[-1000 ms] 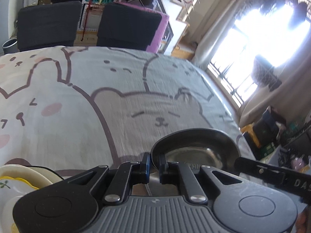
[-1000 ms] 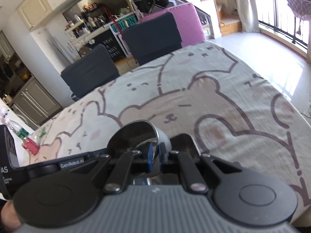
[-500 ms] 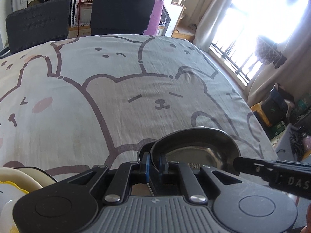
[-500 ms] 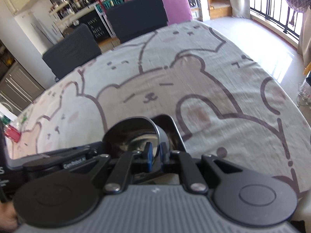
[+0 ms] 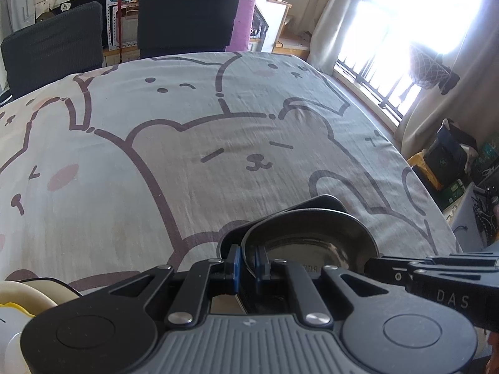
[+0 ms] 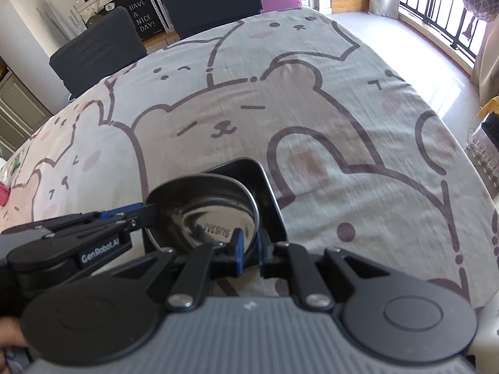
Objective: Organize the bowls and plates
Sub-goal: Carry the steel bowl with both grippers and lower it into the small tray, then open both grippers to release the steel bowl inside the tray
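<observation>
Steel, round and shiny, the bowl (image 6: 215, 218) is pinched at its rim from both sides: the right gripper (image 6: 249, 251) clamps the near rim between its blue pads, and the left gripper (image 5: 248, 263) clamps the opposite rim. It sits over a dark square dish (image 6: 265, 187) close to the near edge of the table, whose bear-print cloth (image 5: 218, 143) is otherwise bare across the middle and far side. A cream and yellow stack of plates (image 5: 21, 299) shows at the near left corner. Judging by this, the steel bowl is being nested in the dish, with release and any gathering with the stack left. Readable writing: "SUS304" mirrored in the bowl, "GenRobot.AI" and "DAS" on the grippers, "HAVE A NICE DAY!" on a far board (image 6: 144, 15).
</observation>
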Action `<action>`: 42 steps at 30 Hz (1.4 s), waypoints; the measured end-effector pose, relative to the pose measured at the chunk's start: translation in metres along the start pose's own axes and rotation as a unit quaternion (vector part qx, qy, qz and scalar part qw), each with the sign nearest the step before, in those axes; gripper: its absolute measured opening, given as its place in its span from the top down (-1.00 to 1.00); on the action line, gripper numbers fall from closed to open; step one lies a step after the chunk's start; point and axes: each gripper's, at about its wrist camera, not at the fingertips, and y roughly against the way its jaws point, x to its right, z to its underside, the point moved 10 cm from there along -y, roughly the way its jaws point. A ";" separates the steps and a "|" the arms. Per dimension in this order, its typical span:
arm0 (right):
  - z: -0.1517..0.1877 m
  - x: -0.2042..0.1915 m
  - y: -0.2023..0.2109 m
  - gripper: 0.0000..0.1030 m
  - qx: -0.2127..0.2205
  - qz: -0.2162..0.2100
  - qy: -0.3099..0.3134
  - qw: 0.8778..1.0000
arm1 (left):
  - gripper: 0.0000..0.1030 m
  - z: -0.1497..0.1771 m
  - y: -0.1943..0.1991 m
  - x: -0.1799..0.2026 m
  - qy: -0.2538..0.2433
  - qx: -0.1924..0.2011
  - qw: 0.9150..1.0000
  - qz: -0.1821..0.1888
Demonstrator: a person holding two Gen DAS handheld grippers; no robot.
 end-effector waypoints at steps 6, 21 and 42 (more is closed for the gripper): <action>0.000 0.002 -0.009 0.71 -0.012 0.006 0.002 1.000 | 0.81 0.000 -0.003 0.000 -0.001 -0.002 1.000 0.000; 0.001 0.002 -0.018 0.43 -0.023 0.001 0.009 1.000 | 0.79 0.001 -0.009 0.000 0.003 -0.009 1.000 0.015; -0.040 0.024 0.002 0.13 0.117 -0.004 0.080 0.990 | 0.29 0.007 0.028 -0.018 0.054 -0.004 0.997 0.056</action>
